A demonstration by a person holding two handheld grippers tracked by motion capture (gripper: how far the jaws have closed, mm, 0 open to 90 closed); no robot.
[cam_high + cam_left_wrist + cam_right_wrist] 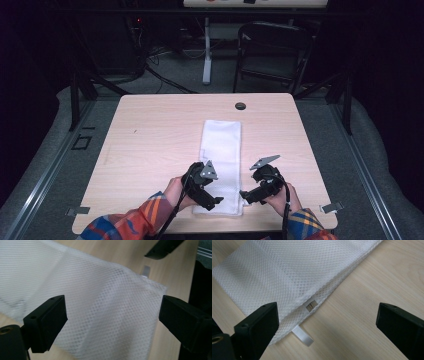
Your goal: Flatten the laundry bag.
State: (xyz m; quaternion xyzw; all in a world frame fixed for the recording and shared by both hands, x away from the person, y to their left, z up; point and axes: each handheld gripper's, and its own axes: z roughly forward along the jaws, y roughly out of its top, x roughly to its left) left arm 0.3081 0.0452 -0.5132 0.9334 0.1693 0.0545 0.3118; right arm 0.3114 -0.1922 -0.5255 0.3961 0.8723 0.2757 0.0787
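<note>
The setting was a lab-style recording station. A pale wooden table (150, 135) stood on grey carpet, framed by black metal struts (77, 95) and dark curtained surroundings. Cables (165, 80) ran across the floor behind it, beside a folding black chair (272, 50) and a white stand leg (206, 55).

A black folding chair (272, 50) stands beyond the wooden table (150, 135), near floor cables (155, 65).
</note>
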